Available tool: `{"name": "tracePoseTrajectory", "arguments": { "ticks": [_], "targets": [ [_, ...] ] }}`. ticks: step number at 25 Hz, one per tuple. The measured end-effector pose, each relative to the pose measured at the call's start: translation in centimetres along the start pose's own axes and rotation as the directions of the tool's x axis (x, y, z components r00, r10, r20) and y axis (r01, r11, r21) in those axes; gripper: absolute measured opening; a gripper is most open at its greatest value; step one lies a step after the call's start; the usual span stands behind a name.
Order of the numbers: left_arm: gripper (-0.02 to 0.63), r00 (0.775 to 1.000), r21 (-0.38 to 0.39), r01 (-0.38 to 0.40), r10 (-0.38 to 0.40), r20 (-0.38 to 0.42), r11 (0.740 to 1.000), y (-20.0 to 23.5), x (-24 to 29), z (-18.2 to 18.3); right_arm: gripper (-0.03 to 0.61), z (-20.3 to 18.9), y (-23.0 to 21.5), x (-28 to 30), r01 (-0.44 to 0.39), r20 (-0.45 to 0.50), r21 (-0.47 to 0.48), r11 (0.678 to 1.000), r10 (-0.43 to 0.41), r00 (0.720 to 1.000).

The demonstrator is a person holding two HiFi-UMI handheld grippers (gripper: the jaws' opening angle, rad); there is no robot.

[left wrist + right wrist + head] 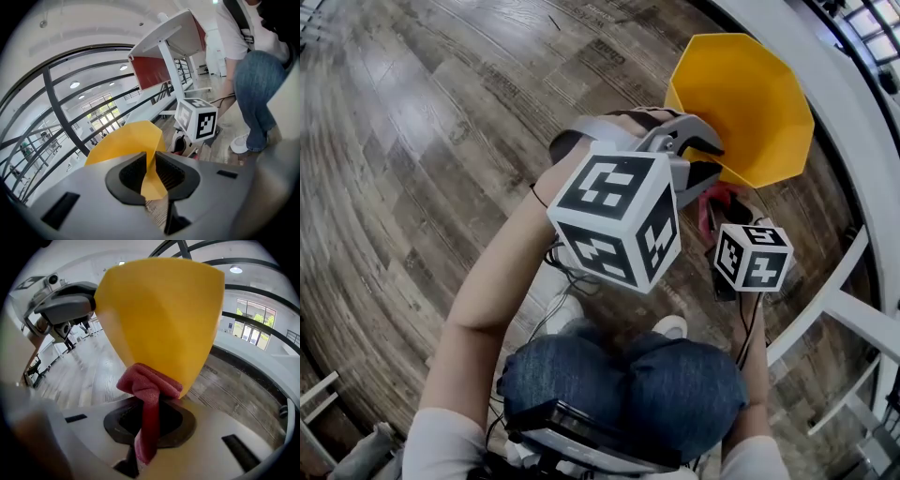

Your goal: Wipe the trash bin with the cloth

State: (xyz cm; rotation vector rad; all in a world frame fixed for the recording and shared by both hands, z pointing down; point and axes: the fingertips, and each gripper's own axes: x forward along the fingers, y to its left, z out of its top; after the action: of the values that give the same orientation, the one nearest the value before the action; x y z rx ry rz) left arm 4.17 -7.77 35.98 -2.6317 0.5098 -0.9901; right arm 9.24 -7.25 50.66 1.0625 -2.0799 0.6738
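Nearest to you, your left gripper [150, 176] has its jaws closed down on the near rim of the trash bin [750, 103], with the thin yellow wall pinched edge-on between the ribbed pads. Its big marker cube [619, 217] sits on your side of the bin. Your right gripper [147, 423] is lower down, under the bin's near edge. Its jaws are clamped on a fold of the red cloth [147, 385], and a bunched wad stands out past the tips and touches the bin's outer wall close to its narrow end. The bin is tilted with its open mouth turned up toward you, so you see straight into the empty faceted inside. It looks like thin, light, smooth plastic, and I judge it will flex and swing on a single rim pinch once you push on it. Take hold deep over the rim, not at its lip, and brace each stroke against that grip. The cloth is soft and limp, so only the wad just ahead of the jaws will carry pressure, and the tail hanging below them will merely drag. Beyond the bin lies the dark wood-plank floor [441, 122]. A white curved railing [853, 103] runs past on the far side of the bin.
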Motion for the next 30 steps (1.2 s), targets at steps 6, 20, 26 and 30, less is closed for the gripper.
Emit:
{"name": "tracePoseTrajectory", "arguments": {
  "ticks": [6, 20, 26, 30],
  "targets": [
    [0.063, 1.0, -0.016, 0.01, -0.01, 0.012, 1.0, -0.7, 0.8, 0.5, 0.051, -2.2, -1.0, 3.3, 0.037, -0.064, -0.032, 0.999, -0.039, 0.997],
    [0.059, 1.0, -0.041, 0.001, 0.0, 0.03, 0.999, -1.2, 1.6, 1.4, 0.051, -4.9, -1.3, 6.9, 0.037, -0.158, -0.066, 0.997, -0.047, 0.986],
    [0.06, 0.999, -0.047, -0.017, 0.019, 0.033, 0.999, -1.1, 1.4, 1.5, 0.051, -4.7, -1.3, 4.8, 0.023, -0.144, -0.062, 0.998, -0.032, 0.989],
    [0.06, 0.999, -0.041, -0.031, 0.033, 0.036, 0.999, -0.7, -0.1, 1.7, 0.051, -3.4, 0.1, 0.1, -0.021, -0.098, -0.037, 0.999, 0.017, 0.995]
  ]
}}
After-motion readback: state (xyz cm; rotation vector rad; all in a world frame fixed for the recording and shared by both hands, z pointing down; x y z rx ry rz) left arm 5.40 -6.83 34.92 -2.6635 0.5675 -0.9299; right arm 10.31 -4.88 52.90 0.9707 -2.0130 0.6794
